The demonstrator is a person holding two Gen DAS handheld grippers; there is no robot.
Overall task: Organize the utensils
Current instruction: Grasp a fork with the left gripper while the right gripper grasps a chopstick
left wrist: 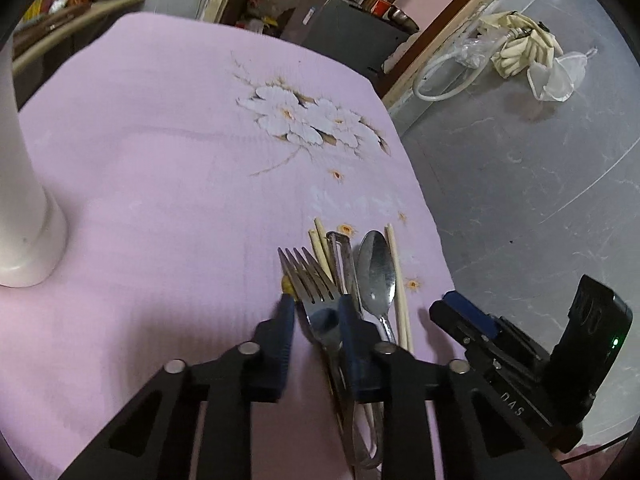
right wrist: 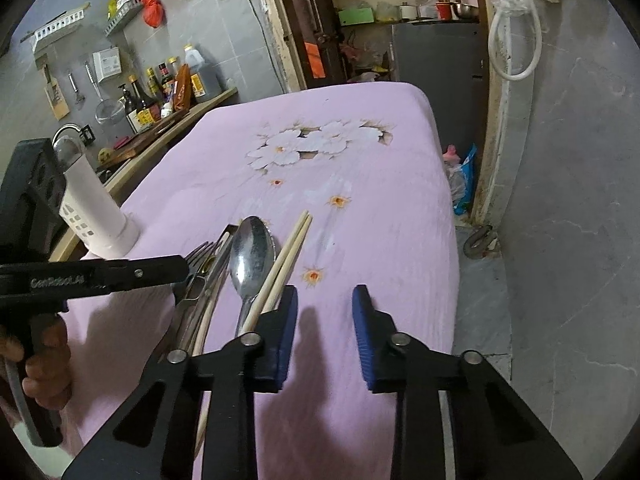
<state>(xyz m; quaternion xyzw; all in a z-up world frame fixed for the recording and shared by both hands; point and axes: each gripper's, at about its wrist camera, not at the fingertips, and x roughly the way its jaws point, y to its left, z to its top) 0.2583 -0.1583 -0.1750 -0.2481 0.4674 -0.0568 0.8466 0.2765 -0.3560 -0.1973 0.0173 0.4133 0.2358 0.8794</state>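
Steel fork sitting between left gripper fingers, grasp uncertain; right gripper fingers released, empty, chopsticks beside. White holder receiving nothing yet.

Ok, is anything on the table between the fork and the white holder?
Nothing visible. Only bare pink cloth lies between the fork, straddled by the left gripper, and the white holder off to its left.

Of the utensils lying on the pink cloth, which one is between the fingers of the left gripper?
The fork. Its neck lies between the left gripper's blue pads, while the spoon, the peeler and the chopsticks lie outside them, to the right.
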